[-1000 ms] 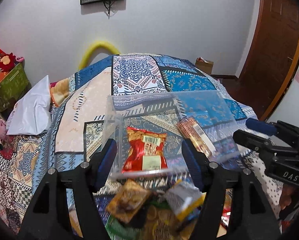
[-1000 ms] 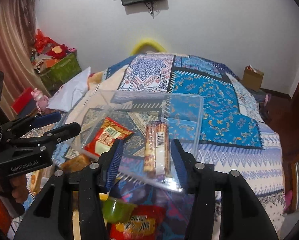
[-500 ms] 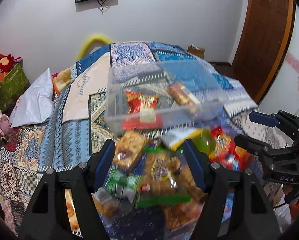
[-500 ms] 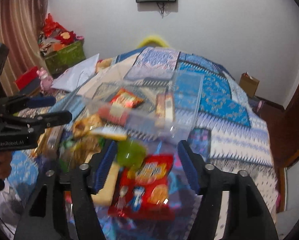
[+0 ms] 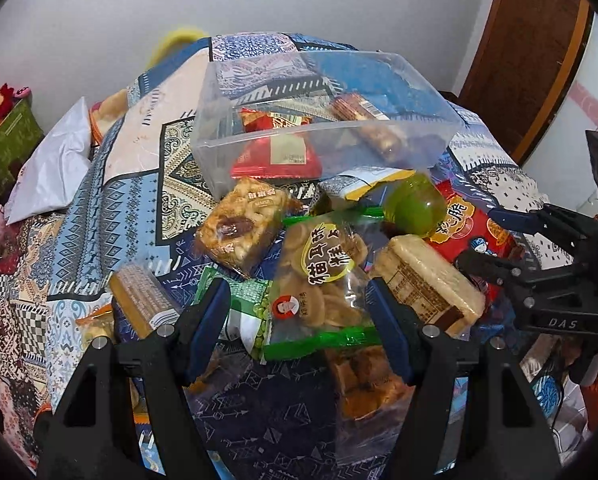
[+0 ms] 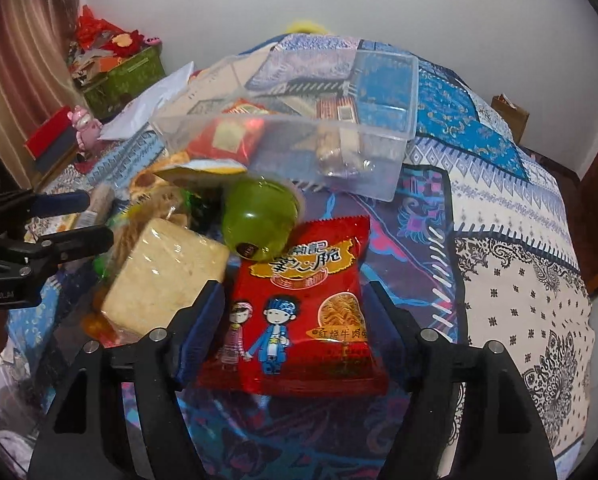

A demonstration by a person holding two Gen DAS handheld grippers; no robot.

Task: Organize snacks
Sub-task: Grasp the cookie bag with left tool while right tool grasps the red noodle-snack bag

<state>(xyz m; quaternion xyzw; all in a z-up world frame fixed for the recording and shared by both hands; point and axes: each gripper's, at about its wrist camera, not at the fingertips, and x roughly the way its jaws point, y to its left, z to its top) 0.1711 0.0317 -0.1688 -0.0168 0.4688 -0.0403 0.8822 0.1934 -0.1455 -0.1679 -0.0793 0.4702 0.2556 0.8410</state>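
Observation:
A pile of snack packets lies on the patchwork bedspread (image 5: 111, 216) in front of a clear plastic bin (image 5: 259, 152). The bin holds a red packet (image 5: 275, 156) and a biscuit roll (image 5: 379, 136). My left gripper (image 5: 299, 320) is open over a clear bag of round crackers (image 5: 319, 280), whose edges lie just inside the pads. The jaws of my right gripper (image 6: 295, 320) are opening, and a red noodle-snack packet (image 6: 299, 300) lies loose between them. A green jelly cup (image 6: 259, 220) and a pale cake block (image 6: 167, 272) sit just beyond its left finger.
A date-pastry packet (image 5: 239, 228), a wafer bar (image 5: 143, 300) and a green pea packet (image 5: 247, 308) lie left of the crackers. A white bag (image 5: 51, 176) and a green box (image 6: 127, 76) are at the far left. A wooden door (image 5: 531, 52) stands at the right.
Both grippers have sunk and tipped down from the bin's near wall to the snack pile. The bin now sits farther up in both views. The right jaws have widened.

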